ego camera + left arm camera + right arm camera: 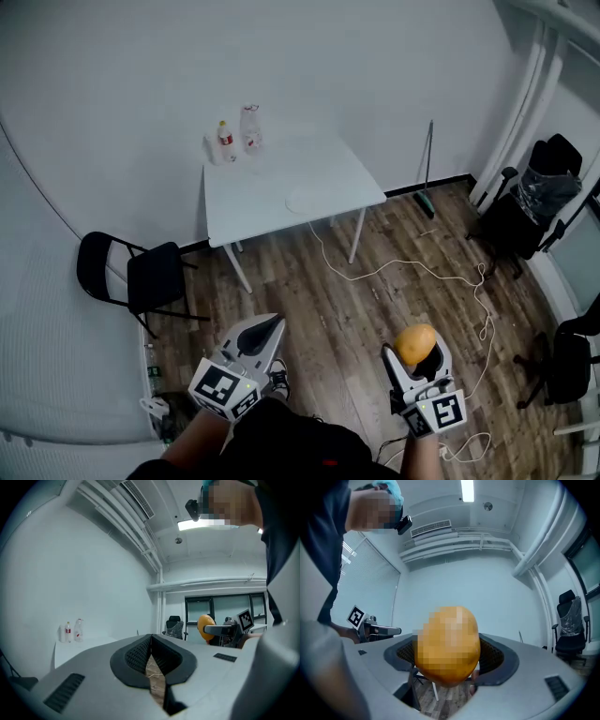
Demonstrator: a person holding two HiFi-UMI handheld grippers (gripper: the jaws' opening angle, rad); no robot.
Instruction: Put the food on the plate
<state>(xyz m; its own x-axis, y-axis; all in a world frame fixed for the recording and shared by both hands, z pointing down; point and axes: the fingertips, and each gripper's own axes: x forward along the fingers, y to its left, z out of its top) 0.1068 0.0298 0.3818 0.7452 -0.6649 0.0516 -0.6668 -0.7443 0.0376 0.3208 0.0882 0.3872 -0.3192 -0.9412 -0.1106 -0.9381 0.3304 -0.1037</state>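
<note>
An orange-yellow rounded fruit (414,344) sits between the jaws of my right gripper (416,361), which is shut on it; in the right gripper view the fruit (447,645) fills the middle. My left gripper (265,330) is held low at the left, its jaws shut with nothing between them, seen close in the left gripper view (151,653). A white plate (312,198) lies on the white table (253,197) far ahead, near its front right edge. Both grippers are over the wooden floor, well short of the table.
Bottles (236,137) stand at the table's back left corner. A black folding chair (141,275) is left of the table. A white cable (422,272) trails across the floor. Black office chairs (534,202) stand at the right, a broom (427,169) leans on the wall.
</note>
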